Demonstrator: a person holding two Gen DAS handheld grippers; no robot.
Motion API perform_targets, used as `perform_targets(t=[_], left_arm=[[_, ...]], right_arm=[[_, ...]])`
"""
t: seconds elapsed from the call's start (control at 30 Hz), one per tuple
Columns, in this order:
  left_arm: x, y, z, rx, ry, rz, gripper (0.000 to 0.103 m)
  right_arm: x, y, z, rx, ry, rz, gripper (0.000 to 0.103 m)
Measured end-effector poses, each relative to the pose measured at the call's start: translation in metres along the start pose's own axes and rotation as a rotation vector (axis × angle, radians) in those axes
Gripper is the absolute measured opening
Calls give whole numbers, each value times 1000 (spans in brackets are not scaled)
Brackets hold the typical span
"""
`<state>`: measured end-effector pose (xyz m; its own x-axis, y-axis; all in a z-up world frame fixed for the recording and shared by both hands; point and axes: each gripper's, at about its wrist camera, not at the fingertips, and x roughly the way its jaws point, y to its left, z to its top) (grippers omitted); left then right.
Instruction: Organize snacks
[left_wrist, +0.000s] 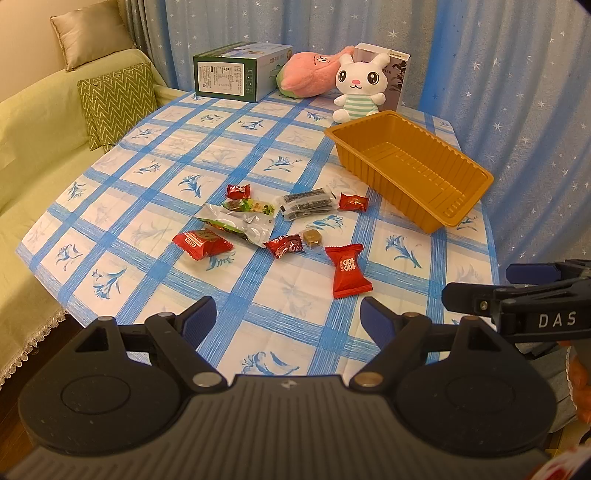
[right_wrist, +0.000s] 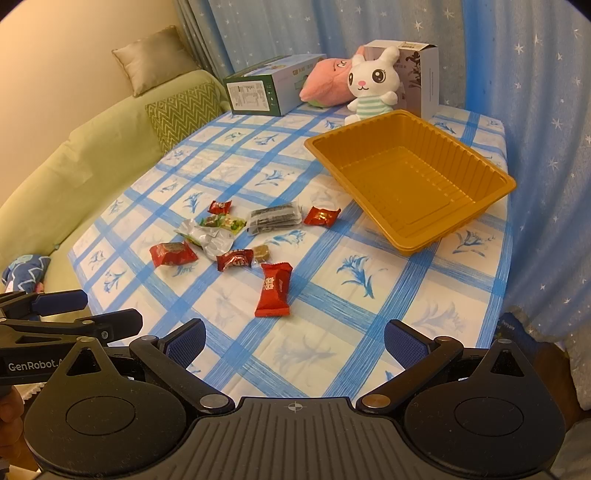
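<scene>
Your left gripper hangs over the near edge of the table with its blue-padded fingers spread wide and nothing between them. Your right gripper sits just beside it, to its right, fingers equally wide apart and holding nothing (each one shows at the edge of the other's camera).

The snacks lie scattered on the blue checked tablecloth, roughly at the table's middle. Nearest to you is a tall red packet, lying apart from the rest. Beyond it and to the left, a small red candy touches a brown wrapped cube. Farther left is a flat red packet, and just behind it a crumpled silver pouch that overlaps a green-printed sachet. A clear pack of dark strips lies right of those, with a red candy just beside its right end, and another red candy at the far left of the cluster.

The orange tray stands on the right side of the table, beyond the snacks, with nothing inside it.

At the far edge you have a green box, a pink plush, a white rabbit plush just behind the tray's far corner, and a white carton behind the rabbit. A sofa with a zigzag cushion runs along the left.
</scene>
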<state>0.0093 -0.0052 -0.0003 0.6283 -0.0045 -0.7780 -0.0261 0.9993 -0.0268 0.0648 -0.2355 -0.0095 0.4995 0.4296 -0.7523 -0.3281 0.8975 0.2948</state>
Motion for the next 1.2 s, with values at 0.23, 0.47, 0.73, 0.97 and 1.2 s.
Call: perform_targets(t=[0.23,0.47,0.73,0.97,1.2], left_arm=[[0,0,0,-1,1,0,84],[-1,1,-2,-1,1,0,84],[0,0,0,-2,1,0,84],[2,-1,1,-1,2,0,84],[15,3,6,-8,2,14,84]], right_arm=[[0,-1,1,0,0,0,103],[0,-1,0,1,0,0,103],[1,0,1,1,0,1,103],[2,3,3,-2,2,3,103],[12,4,1,-17,-6,18,103]])
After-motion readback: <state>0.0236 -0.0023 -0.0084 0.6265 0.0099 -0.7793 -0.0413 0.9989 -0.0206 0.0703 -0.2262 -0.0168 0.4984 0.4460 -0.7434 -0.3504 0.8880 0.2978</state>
